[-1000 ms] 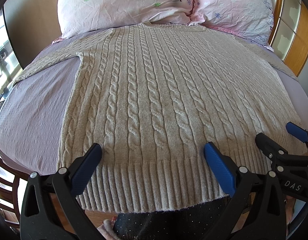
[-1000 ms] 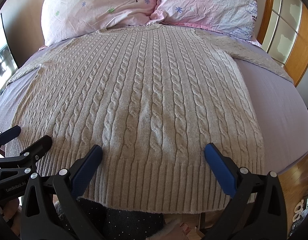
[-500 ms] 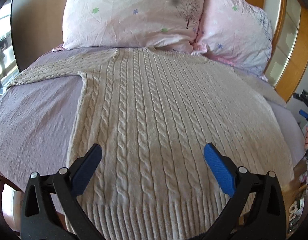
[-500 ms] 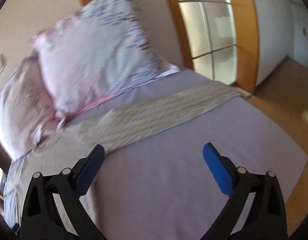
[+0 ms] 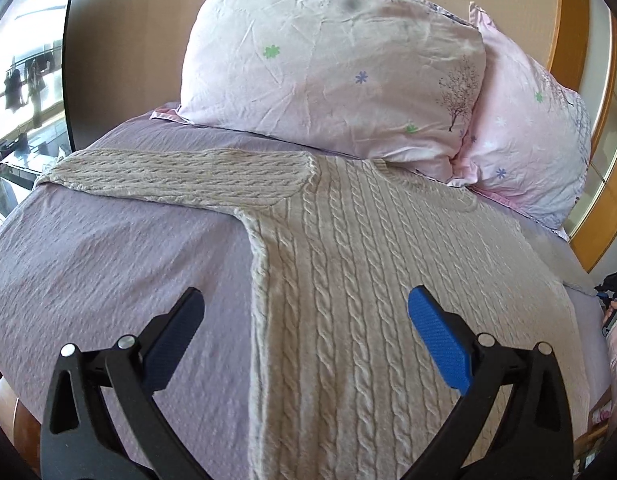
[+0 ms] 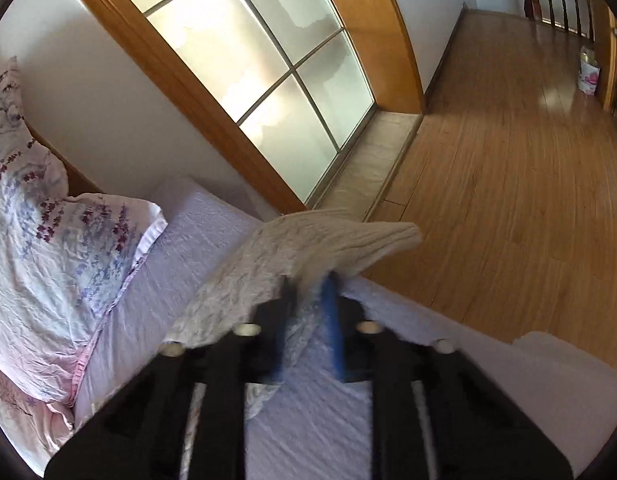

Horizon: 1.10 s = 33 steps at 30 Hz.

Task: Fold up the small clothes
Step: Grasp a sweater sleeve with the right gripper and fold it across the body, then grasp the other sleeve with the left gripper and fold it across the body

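Note:
A beige cable-knit sweater (image 5: 360,280) lies flat, front up, on the lilac bed (image 5: 108,264), neck toward the pillows. Its left sleeve (image 5: 180,176) stretches out to the left. My left gripper (image 5: 304,320) is open and empty, hovering over the sweater's left side seam below the armpit. My right gripper (image 6: 308,304) is shut on the cuff end of the right sleeve (image 6: 308,244), lifted above the bed's right edge; the cuff sticks out past the jaws.
Two pink floral pillows (image 5: 332,64) stand at the headboard, one also in the right wrist view (image 6: 40,240). A wood-framed frosted glass door (image 6: 260,68) and wooden floor (image 6: 508,184) lie right of the bed (image 6: 308,432). A dark chair (image 5: 4,412) stands at bottom left.
My right gripper swung to the bed's right side, closed on the right sleeve's end and lifted it. My left gripper moved forward and left, from the hem toward the left armpit.

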Motion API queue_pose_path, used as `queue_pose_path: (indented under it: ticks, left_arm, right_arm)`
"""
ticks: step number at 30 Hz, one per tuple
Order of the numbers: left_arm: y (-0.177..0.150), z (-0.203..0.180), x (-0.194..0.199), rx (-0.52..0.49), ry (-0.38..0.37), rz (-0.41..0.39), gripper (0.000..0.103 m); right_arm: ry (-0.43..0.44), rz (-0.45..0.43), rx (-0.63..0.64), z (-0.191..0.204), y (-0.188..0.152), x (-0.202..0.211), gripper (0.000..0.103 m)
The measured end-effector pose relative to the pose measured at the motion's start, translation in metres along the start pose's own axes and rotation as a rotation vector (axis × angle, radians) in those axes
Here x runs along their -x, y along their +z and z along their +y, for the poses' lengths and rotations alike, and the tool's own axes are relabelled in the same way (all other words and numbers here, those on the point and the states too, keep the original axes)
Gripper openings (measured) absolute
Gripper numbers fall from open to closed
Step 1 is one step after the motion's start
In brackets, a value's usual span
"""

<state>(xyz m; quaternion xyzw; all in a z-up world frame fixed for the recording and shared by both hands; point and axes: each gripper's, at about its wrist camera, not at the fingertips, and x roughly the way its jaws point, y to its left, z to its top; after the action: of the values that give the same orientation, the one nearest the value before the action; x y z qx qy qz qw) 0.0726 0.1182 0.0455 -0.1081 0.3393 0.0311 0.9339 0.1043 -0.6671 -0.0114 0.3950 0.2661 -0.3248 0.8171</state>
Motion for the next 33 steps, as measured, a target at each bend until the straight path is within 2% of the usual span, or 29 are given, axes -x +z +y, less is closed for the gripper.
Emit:
queue_pose_path:
  ticks: [2, 4, 7, 9, 12, 13, 15, 16, 18, 20, 21, 22, 23, 25, 28, 33]
  left_arm:
    - [0.007, 0.016, -0.001, 0.035, 0.022, -0.003, 0.101]
    - [0.014, 0.036, -0.001, 0.087, 0.038, -0.008, 0.101]
    - [0.028, 0.07, -0.002, 0.171, 0.071, -0.02, 0.101]
    - [0.038, 0.088, -0.002, 0.2, 0.103, -0.033, 0.101]
    - [0.053, 0.107, -0.004, 0.208, 0.148, -0.059, 0.101]
    - [0.058, 0.114, -0.006, 0.217, 0.17, -0.06, 0.101]
    - [0.066, 0.126, -0.015, 0.244, 0.199, -0.043, 0.101]
    - [0.069, 0.134, -0.021, 0.266, 0.206, -0.029, 0.101]
    - [0.074, 0.153, -0.033, 0.322, 0.178, 0.0, 0.101]
    - [0.074, 0.171, -0.042, 0.385, 0.081, -0.003, 0.1]
    - [0.074, 0.179, -0.045, 0.426, 0.028, -0.01, 0.1]
    - [0.073, 0.192, -0.049, 0.486, -0.007, -0.008, 0.1]
    - [0.074, 0.202, -0.054, 0.535, -0.01, 0.007, 0.097]
    - [0.079, 0.22, -0.064, 0.584, 0.022, 0.044, 0.089]
    - [0.083, 0.246, -0.076, 0.652, 0.048, 0.056, 0.082]
    - [0.093, 0.289, -0.082, 0.77, 0.043, 0.011, 0.074]
  right_arm:
    - [0.047, -0.018, -0.002, 0.003, -0.001, 0.005, 0.009]
    - [0.114, -0.091, 0.087, 0.025, -0.004, 0.027, 0.008]
    - [0.285, -0.166, 0.278, 0.088, -0.031, 0.078, 0.008]
    - [0.441, -0.184, 0.42, 0.143, -0.064, 0.117, 0.008]
    - [0.669, -0.133, 0.638, 0.23, -0.135, 0.161, 0.008]
    - [0.749, -0.084, 0.717, 0.262, -0.169, 0.169, 0.008]
    - [0.83, 0.041, 0.829, 0.306, -0.227, 0.169, 0.008]
    - [0.841, 0.147, 0.907, 0.33, -0.268, 0.16, 0.009]
    - [0.797, 0.307, 1.044, 0.358, -0.328, 0.14, 0.01]
    - [0.759, 0.423, 1.098, 0.362, -0.363, 0.126, 0.013]
    - [0.777, 0.443, 1.08, 0.359, -0.365, 0.124, 0.016]
    - [0.784, 0.438, 1.06, 0.356, -0.361, 0.124, 0.031]
    - [0.784, 0.414, 1.033, 0.35, -0.354, 0.127, 0.053]
    - [0.781, 0.351, 0.981, 0.339, -0.336, 0.134, 0.067]
    - [0.788, 0.319, 0.946, 0.328, -0.312, 0.133, 0.068]
    - [0.772, 0.312, 0.936, 0.314, -0.302, 0.13, 0.071]
